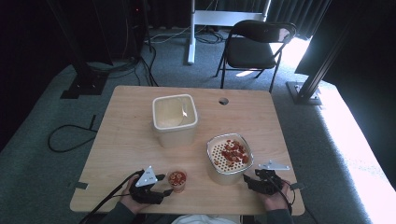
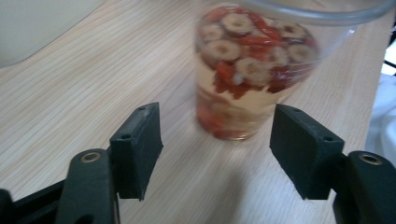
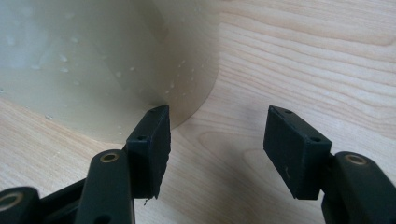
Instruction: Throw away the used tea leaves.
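Observation:
A small clear cup (image 1: 177, 180) of pale liquid with red and tan fruit slices stands near the table's front edge. In the left gripper view the cup (image 2: 247, 70) sits just ahead of my left gripper (image 2: 215, 130), whose jaws stand apart on either side of its base without touching it. That left gripper (image 1: 161, 185) lies just left of the cup. My right gripper (image 1: 249, 180) is open beside a round tub (image 1: 229, 171) topped by a perforated strainer with red pieces. In the right gripper view, the tub's wet wall (image 3: 93, 60) is just beyond the left jaw of the right gripper (image 3: 217, 140).
A square cream tub (image 1: 174, 119) with pale liquid stands mid-table. The wooden table (image 1: 130, 140) has a round hole (image 1: 223, 101) near its far edge. A black folding chair (image 1: 257, 44) and cables on the carpet lie beyond the table.

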`<state>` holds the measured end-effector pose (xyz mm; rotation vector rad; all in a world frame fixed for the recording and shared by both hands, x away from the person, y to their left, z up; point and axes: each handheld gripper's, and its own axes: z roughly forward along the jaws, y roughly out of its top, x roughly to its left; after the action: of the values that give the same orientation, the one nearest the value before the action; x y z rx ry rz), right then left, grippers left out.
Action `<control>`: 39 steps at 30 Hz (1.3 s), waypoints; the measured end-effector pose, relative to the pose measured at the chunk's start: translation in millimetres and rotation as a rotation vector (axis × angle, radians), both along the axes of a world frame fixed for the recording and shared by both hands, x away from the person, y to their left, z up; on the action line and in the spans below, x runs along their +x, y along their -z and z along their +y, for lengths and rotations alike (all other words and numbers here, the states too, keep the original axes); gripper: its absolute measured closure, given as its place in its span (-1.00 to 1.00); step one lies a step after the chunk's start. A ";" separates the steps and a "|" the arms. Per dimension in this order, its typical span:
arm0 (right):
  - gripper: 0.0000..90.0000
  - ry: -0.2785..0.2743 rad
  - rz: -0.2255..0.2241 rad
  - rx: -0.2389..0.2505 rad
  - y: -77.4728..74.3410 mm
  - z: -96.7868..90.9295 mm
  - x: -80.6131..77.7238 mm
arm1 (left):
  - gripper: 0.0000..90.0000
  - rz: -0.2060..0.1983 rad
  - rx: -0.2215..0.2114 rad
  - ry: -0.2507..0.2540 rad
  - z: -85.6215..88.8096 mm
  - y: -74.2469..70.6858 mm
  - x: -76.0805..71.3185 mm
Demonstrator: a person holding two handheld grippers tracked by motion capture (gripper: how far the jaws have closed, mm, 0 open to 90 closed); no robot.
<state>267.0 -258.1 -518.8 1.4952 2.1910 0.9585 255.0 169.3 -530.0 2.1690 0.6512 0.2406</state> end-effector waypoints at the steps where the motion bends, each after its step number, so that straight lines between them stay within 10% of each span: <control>1: -0.10 -0.001 -0.007 0.001 -0.9 1.5 2.2 | -0.17 -0.003 0.006 0.012 -3.5 0.0 0.6; 39: -0.06 -0.076 -0.052 0.010 1.0 19.6 14.6 | -0.07 -0.032 -0.031 0.153 -87.5 6.2 15.0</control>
<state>281.6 -238.6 -519.7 1.3843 2.2230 1.0228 270.0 81.9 -536.2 2.1683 0.4654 0.1819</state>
